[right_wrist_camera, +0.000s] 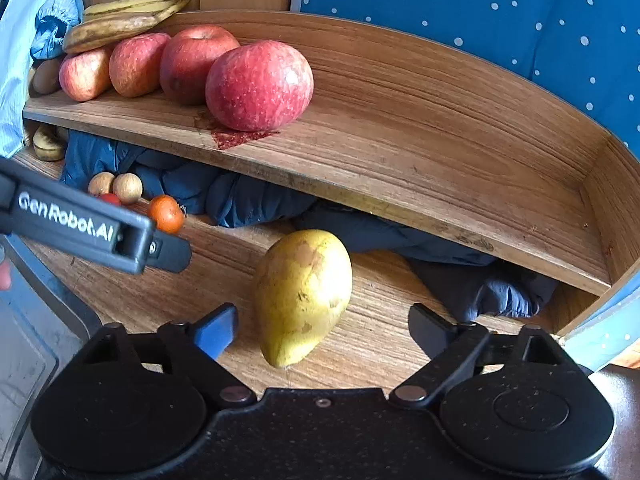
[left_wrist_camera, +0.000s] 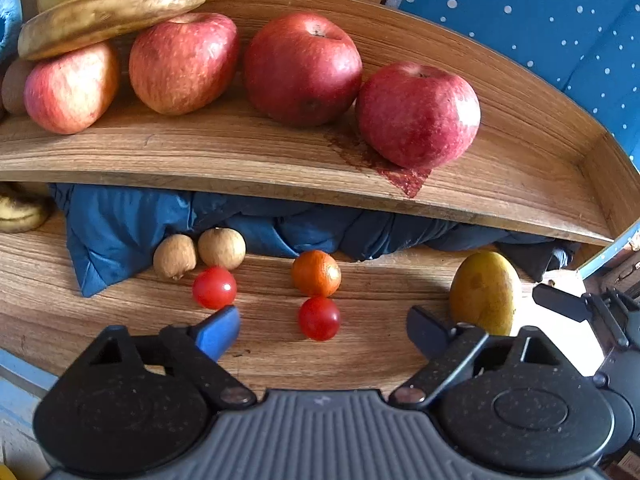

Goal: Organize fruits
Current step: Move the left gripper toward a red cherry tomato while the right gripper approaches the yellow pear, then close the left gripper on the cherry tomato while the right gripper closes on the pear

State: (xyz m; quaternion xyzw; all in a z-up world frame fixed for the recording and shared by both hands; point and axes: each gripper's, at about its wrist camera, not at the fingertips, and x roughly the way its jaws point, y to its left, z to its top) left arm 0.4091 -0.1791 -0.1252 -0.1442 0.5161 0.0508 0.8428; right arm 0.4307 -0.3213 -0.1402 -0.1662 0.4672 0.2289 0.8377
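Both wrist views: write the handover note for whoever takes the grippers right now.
Left gripper: open, empty, low over the table with a cherry tomato between its fingers.
Right gripper: open, empty, fingers either side of the pear lying on the table.
Done: four apples and bananas sit on the wooden shelf.
Left: on the table are the pear, a small orange, a second cherry tomato and two round tan fruits. Another banana lies under the shelf.
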